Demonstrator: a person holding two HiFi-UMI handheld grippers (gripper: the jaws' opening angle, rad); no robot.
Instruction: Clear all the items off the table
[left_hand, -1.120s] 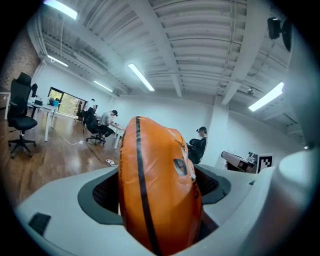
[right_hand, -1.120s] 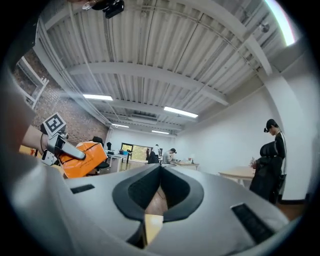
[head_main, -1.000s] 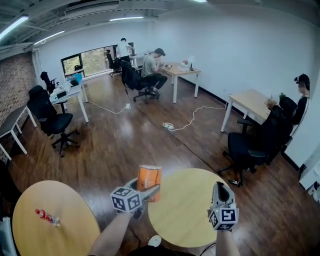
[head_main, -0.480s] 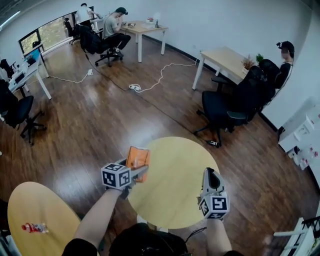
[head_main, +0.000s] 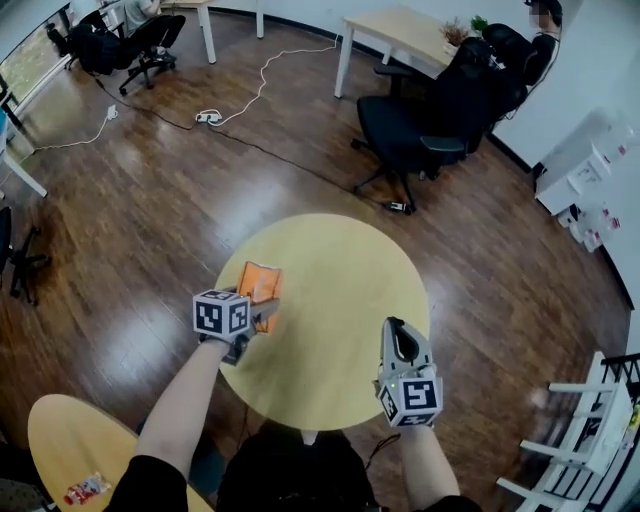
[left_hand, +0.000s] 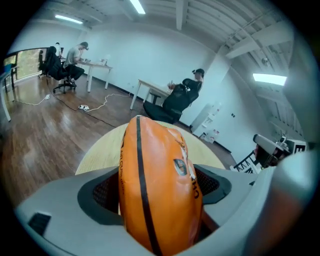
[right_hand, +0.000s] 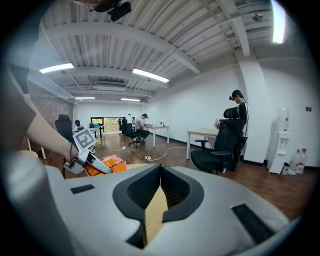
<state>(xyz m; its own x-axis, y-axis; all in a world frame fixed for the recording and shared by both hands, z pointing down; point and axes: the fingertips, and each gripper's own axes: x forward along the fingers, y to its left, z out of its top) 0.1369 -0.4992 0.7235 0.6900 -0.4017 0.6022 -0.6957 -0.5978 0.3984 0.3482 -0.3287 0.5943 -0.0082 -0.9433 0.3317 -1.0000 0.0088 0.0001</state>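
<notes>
An orange snack bag (head_main: 259, 283) (left_hand: 157, 185) is held upright over the left edge of the round wooden table (head_main: 345, 310). My left gripper (head_main: 257, 312) (left_hand: 157, 200) is shut on it, the wide jaws pressing on both sides of the puffy bag. In the right gripper view the bag (right_hand: 102, 165) shows at the left, with the left gripper's marker cube beside it. My right gripper (head_main: 398, 338) (right_hand: 159, 197) hovers over the table's right front part, shut with nothing between its jaws.
A second round table (head_main: 70, 450) at the lower left carries a small red and white wrapper (head_main: 86, 489). A black office chair (head_main: 415, 125) and a desk (head_main: 400, 30) stand beyond the table. White shelving (head_main: 585, 440) is at the right. Cables run across the wooden floor.
The view has tilted down, so the table now sits in the middle of the frame. The left gripper still holds the orange bag, now lower over the table's left edge. The right gripper stays shut.
</notes>
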